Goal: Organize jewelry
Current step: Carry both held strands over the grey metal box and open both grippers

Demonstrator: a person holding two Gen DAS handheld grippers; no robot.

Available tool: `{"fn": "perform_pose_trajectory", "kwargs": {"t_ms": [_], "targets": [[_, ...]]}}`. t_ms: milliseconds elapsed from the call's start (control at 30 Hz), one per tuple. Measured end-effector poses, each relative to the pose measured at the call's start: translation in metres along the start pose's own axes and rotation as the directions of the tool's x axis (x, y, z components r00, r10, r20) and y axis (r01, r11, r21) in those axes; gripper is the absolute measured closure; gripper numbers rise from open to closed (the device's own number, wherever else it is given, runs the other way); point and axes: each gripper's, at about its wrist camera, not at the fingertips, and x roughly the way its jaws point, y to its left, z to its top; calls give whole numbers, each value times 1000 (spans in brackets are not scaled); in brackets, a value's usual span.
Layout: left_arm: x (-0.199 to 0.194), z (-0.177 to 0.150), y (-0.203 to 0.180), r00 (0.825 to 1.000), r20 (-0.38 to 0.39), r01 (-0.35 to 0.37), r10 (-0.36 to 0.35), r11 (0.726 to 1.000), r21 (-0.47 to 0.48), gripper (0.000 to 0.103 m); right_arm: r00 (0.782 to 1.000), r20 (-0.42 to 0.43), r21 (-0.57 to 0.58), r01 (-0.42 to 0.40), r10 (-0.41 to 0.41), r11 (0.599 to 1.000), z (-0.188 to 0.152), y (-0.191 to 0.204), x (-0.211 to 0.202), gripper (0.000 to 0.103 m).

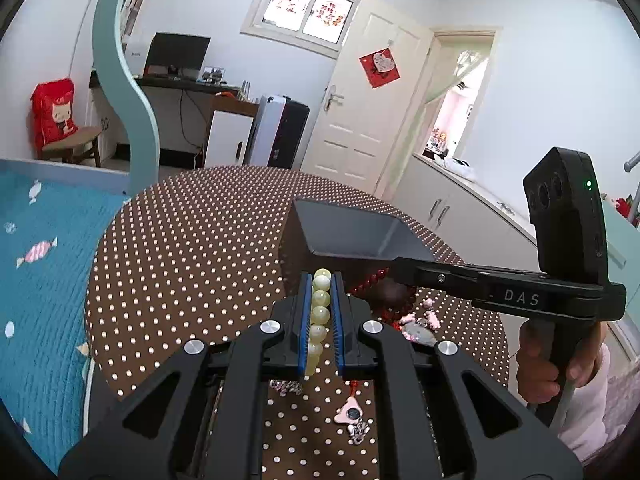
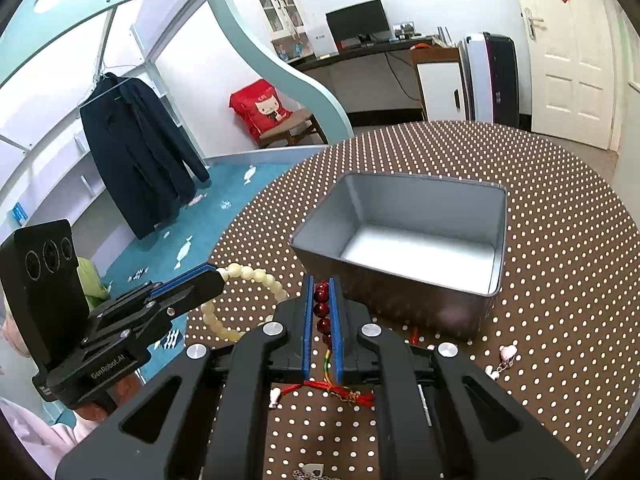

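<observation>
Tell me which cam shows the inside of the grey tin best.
Right wrist. It looks down into the grey tin, showing all four inner walls and a bare floor, nothing in it yet. From the left wrist, the tin is seen low and side-on, partly behind the right gripper; only some inner wall shows, no floor.

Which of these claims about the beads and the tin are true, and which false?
1. The left gripper is shut on the pale beads. True.
2. The right gripper is open. False: it is shut on the red beads.
3. The tin holds jewelry. False: it is empty.
4. The tablecloth is dotted. True.
5. A pink charm lies on the cloth. True.
</observation>
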Motion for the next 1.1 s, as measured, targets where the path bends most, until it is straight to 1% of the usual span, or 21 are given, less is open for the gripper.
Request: {"fn": "perform_pose_trajectory", "kwargs": {"t_ms": [67, 167, 400, 667, 800, 867, 967, 1100], "targets": [[-2, 4, -4, 1000, 12, 5, -5, 1000, 7, 94, 1000, 15, -3, 6, -6, 1000, 3, 1, -3, 96], [-4, 12, -9, 999, 25, 33, -33, 999, 6, 94, 999, 40, -4, 10, -10, 1000, 5, 0, -13, 96], [-2, 32, -31, 997, 66, 46, -50, 997, 63, 94, 993, 99, -2, 60, -60, 998, 11, -5, -34, 96], [26, 55, -53, 995, 69, 70, -78, 992, 107, 94, 982, 143, 14, 125, -125, 992, 21, -17, -52, 96], [37, 69, -59, 994, 87, 60, -72, 990, 128, 94, 975, 177, 9, 136, -136, 991, 32, -17, -62, 96], [43, 74, -58, 993, 91, 61, -73, 991, 122, 94, 972, 181, 8, 148, -147, 989, 37, -19, -63, 96], [53, 82, -58, 993, 96, 52, -65, 991, 125, 94, 973, 181, 0, 143, -141, 990, 40, -20, -60, 96], [68, 80, -53, 996, 74, 36, -45, 992, 118, 94, 979, 157, 3, 133, -132, 991, 43, -25, -46, 96]]}}
